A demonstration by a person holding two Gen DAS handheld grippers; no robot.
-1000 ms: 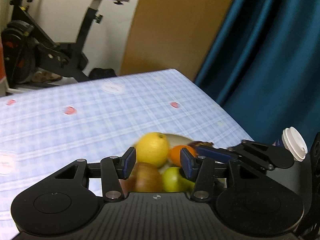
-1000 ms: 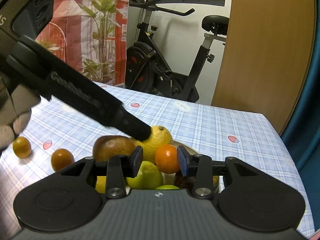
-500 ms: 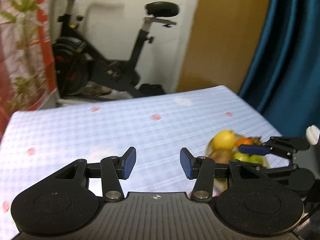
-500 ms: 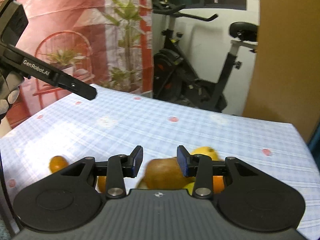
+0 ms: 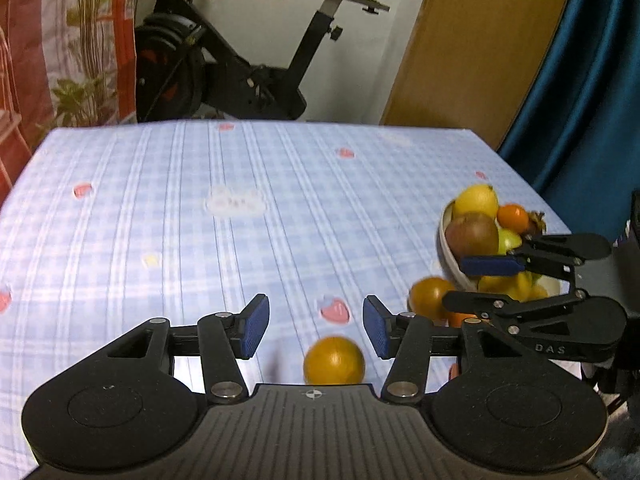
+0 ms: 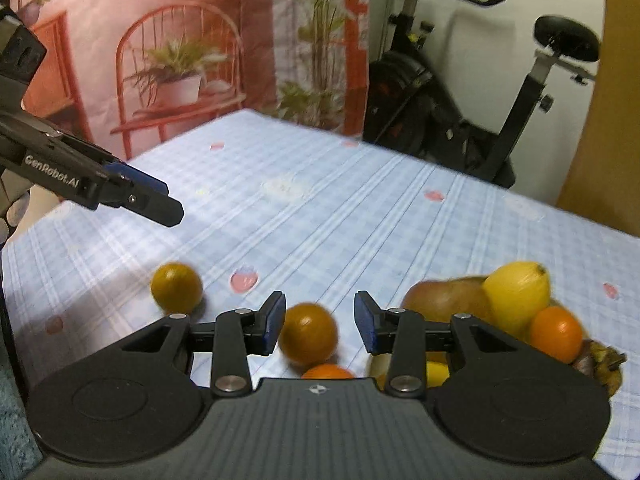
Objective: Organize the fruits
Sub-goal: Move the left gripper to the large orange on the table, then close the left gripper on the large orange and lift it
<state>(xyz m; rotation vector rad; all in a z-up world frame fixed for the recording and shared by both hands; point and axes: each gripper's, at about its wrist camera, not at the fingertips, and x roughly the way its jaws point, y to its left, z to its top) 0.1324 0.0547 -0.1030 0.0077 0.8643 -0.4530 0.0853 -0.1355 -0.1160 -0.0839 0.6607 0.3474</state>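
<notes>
Two grippers hovered over the worktop (image 5: 160,208), which was covered with a blue checked cloth. The left gripper (image 5: 312,326) had its jaws spread and they were opening; a small orange fruit (image 5: 334,360) lay on the cloth in line with the gap, below the pads, and the pads did not touch it. The right gripper (image 6: 319,322) also had its jaws apart, with nothing pinched. Through its gap a second small orange fruit (image 6: 308,334) was seen on the cloth, and a third one (image 6: 328,371) lay nearer the camera, half hidden by the gripper body. The white bowl (image 5: 450,256) stood near the right edge of the worktop, filled with a lemon (image 6: 516,296), a brown pear (image 6: 444,300), a mandarin (image 6: 556,334) and some green fruit. One more small orange fruit (image 6: 176,287) lay apart at the left.
</notes>
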